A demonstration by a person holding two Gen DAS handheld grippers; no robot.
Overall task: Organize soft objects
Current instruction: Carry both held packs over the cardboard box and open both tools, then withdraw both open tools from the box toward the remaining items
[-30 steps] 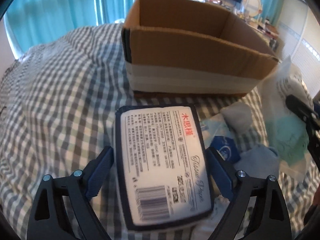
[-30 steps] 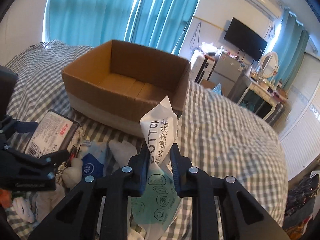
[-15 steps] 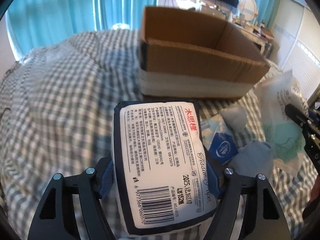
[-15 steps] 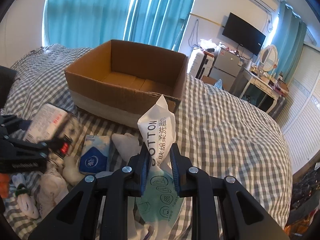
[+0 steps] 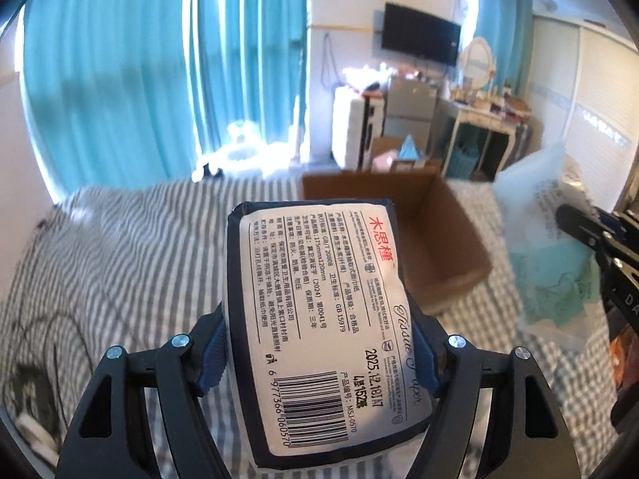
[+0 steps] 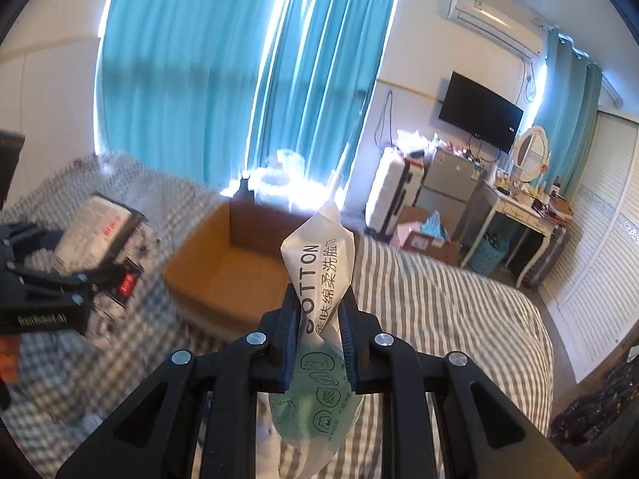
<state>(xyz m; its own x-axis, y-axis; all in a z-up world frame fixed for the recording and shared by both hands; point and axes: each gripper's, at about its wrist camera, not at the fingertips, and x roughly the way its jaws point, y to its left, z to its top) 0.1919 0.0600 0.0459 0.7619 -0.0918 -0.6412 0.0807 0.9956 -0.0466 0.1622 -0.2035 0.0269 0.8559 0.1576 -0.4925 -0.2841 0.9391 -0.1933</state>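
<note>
My left gripper (image 5: 315, 355) is shut on a navy-edged tissue pack (image 5: 319, 319) with a white label and barcode, held up above the checked bed. It also shows in the right wrist view (image 6: 96, 223). My right gripper (image 6: 319, 331) is shut on a white and green cotton face-towel bag (image 6: 319, 271), also lifted; the bag shows at the right in the left wrist view (image 5: 547, 239). An open, empty cardboard box (image 5: 435, 239) stands on the bed ahead of both grippers, and shows in the right wrist view (image 6: 223, 271).
The bed has a grey checked cover (image 5: 120, 259). Teal curtains (image 6: 239, 60) hang behind it. A white suitcase (image 6: 393, 191), a fridge, a dressing table (image 6: 519, 211) and a wall television (image 6: 479, 111) stand beyond the bed. Dark cables (image 5: 44, 343) lie at the left.
Both grippers have risen with their packs. The box now sits lower and farther in both views, and the loose soft items on the bed have dropped out of sight.
</note>
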